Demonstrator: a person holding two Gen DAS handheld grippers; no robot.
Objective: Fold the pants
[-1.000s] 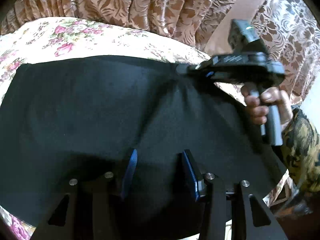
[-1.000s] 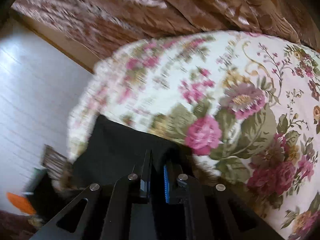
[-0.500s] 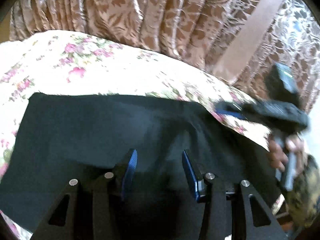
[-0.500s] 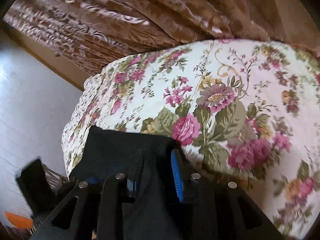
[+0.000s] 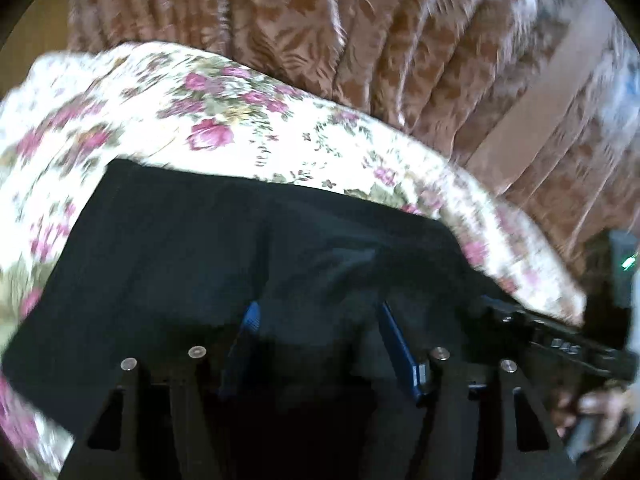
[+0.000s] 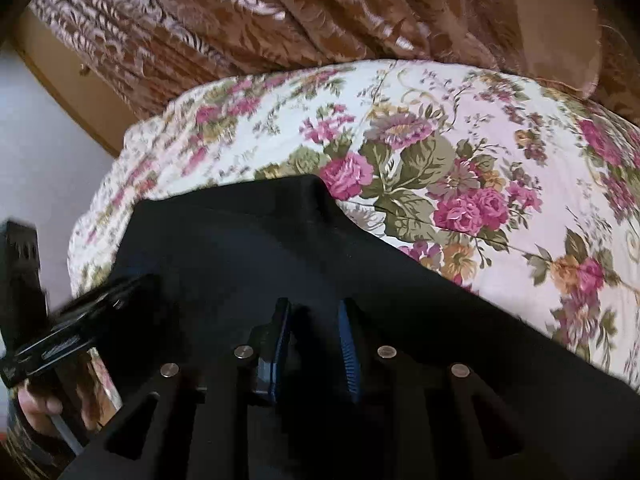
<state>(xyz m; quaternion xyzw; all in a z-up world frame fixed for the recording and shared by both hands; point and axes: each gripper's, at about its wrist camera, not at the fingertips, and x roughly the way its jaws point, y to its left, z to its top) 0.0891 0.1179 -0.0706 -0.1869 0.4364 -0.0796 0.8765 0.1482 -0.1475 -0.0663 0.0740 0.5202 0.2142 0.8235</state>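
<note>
Four fingers (image 5: pixel 394 340) — one pants (image 6: pixel 248 248)

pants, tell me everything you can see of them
The pants are plain black, matte cloth, lying folded and mostly flat on the floral bedspread, with soft wrinkles near the right side. Their near part runs under both grippers; the left gripper, opening, and the right gripper, closing, both straddle the cloth.

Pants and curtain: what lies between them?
Only floral bedspread lies between the pants and the curtain; nothing else rests there. Both wrist views show it.
</note>
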